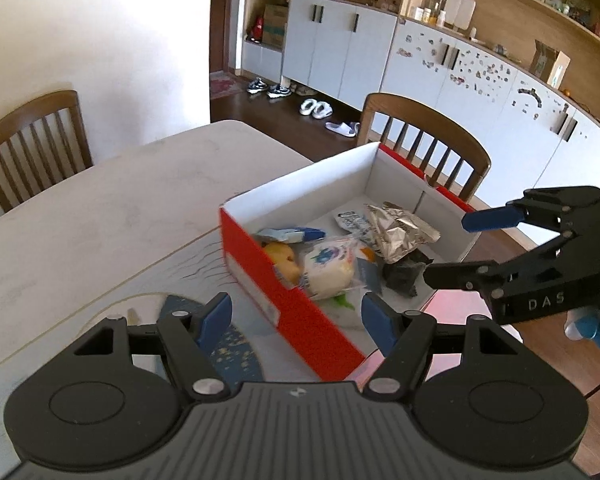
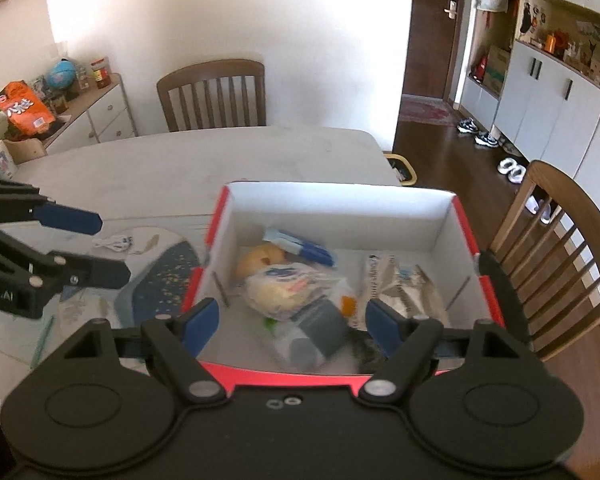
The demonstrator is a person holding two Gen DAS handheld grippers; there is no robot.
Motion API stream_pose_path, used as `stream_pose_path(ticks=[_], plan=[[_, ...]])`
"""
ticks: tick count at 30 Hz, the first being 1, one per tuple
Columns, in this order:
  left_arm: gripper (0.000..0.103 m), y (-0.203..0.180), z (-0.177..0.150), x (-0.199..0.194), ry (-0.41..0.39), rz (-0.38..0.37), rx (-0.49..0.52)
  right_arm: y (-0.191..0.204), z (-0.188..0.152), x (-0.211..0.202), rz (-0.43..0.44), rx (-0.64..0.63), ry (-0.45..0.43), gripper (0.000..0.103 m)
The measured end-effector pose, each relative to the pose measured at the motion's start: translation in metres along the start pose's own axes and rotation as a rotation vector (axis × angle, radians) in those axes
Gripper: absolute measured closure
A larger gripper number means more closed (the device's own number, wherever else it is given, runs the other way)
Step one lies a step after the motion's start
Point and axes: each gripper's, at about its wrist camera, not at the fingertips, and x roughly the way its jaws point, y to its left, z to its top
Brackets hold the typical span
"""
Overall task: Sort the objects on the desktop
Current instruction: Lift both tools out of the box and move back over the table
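A red cardboard box (image 1: 320,188) (image 2: 340,212) with white inner walls stands on the pale table (image 1: 120,200). Inside lie a wrapped bread roll (image 1: 328,268) (image 2: 284,292), a yellow bun (image 1: 282,256), a blue-and-white packet (image 2: 300,244), a crumpled silver foil bag (image 1: 400,232) (image 2: 396,280) and a dark wad (image 1: 404,276). My left gripper (image 1: 296,320) (image 2: 110,248) hovers open beside the box's long red side, holding nothing. Over the box's near end my right gripper (image 2: 292,320) (image 1: 448,246) is open and empty too.
A blue gold-speckled mat (image 2: 168,276), a white cable (image 2: 116,242) and a teal pen (image 2: 42,340) lie on the table left of the box. Wooden chairs (image 2: 212,96) (image 2: 560,260) stand at the far and right edges. White cabinets (image 1: 340,40) line the wall.
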Motion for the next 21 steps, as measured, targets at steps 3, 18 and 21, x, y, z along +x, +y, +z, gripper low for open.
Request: stream_pose_path(ticks=[3,18,21], plan=[[0.027,0.012,-0.008,-0.012,-0.014,0.001,-0.004,0.018,-0.002,-0.003,0.003,-0.009,-0.012,0.022],[0.019,0.101,-0.047,-0.047,-0.027,0.092,-0.064,0.123,-0.013,0.005,0.037,-0.089,-0.055,0.016],[0.017,0.114,-0.053,-0.051,-0.033,0.102,-0.070,0.144,-0.018,0.008,0.049,-0.105,-0.065,0.014]])
